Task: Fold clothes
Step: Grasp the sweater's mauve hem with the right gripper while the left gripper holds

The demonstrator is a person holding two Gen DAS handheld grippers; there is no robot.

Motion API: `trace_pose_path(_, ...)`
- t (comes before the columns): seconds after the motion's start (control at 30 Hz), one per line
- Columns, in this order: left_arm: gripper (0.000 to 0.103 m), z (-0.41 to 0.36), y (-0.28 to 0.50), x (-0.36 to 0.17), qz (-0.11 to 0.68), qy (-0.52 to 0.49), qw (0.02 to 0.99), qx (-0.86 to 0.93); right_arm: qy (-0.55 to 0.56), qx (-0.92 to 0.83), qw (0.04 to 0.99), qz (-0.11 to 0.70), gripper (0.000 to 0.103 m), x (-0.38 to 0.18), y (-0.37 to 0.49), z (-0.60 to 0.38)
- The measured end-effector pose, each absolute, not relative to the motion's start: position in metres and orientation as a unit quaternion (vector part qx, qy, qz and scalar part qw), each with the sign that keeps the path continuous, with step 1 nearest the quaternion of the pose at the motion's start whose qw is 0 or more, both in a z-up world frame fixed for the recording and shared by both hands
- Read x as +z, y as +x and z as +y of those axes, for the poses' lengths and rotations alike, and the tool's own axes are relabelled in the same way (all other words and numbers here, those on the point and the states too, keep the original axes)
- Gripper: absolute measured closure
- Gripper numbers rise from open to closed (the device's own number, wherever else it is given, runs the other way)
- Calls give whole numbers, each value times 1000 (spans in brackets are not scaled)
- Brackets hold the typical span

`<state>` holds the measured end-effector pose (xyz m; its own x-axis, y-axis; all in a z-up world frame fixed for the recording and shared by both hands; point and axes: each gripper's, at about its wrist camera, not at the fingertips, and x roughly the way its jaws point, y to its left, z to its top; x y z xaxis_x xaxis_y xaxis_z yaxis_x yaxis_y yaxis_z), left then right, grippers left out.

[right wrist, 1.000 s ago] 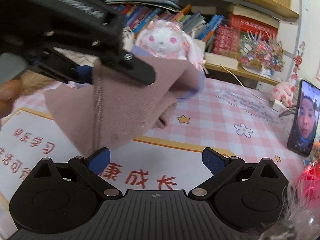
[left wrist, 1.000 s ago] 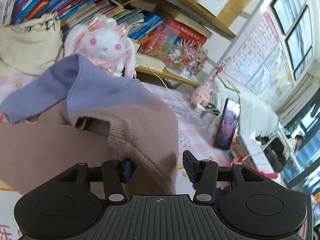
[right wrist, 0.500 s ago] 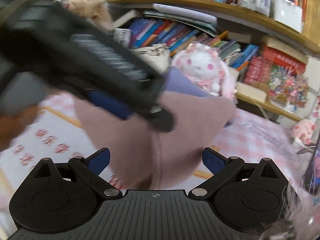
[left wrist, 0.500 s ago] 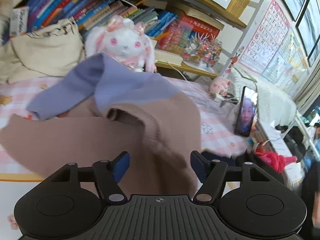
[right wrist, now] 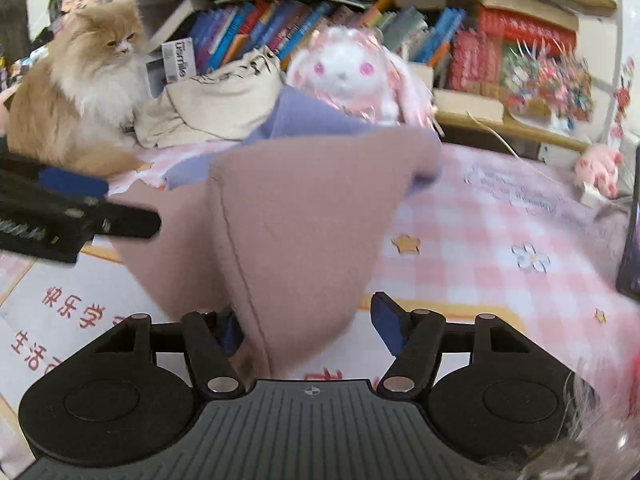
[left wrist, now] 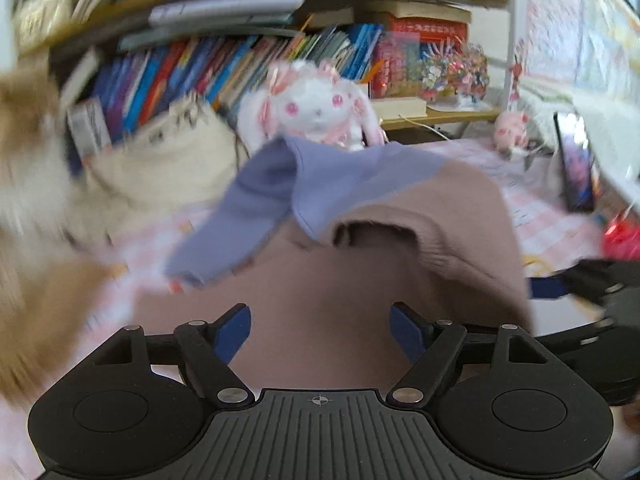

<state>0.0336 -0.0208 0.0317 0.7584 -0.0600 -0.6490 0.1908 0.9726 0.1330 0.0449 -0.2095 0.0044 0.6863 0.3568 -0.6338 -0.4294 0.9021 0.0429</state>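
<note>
The brown-and-lilac sweater [right wrist: 296,216] lies heaped on the pink checked table [right wrist: 480,240], near the plush rabbit [right wrist: 348,72]. The left gripper [left wrist: 320,332] is opening, with brown cloth between its fingers but not pressed. The right gripper [right wrist: 308,328] is closing around a fold of the sweater, not yet pinching. A cat [right wrist: 76,88] sits far left.

A soft, matt knit sweater [right wrist: 288,220] lay ahead of the matt black plastic right gripper [right wrist: 306,322], on a smooth checked tablecloth [right wrist: 480,240]; a fluffy plush rabbit [right wrist: 344,68] was seen beyond
</note>
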Motion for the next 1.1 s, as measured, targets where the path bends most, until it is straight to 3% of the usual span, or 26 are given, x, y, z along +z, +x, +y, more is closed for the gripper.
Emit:
trace_pose_path(0.23,24,-30,74,25,309,257,915,-42,-101,184,943,258,37,20,29,-216)
trace_pose_path(0.3,24,-33,86,22,299,285,910,-43,-84,198,944,251,50,25,31,-219)
trace_pose_path(0.33,24,-35,92,20,293,300,907,-42,-74,203,944,251,69,27,33,-222)
trace_pose_path(0.37,24,-38,98,18,287,315,903,-42,-62,197,944,256,78,27,35,-227)
trace_pose_path(0.47,24,-51,112,7,260,395,880,-47,-20,144,947,285,88,23,45,-251)
trace_pose_path(0.6,24,-70,126,-10,233,489,839,-54,-5,78,947,311,93,11,51,-280)
trace_pose_path(1.1,22,-86,148,-72,117,695,701,-111,14,72,935,347,92,-8,56,-297)
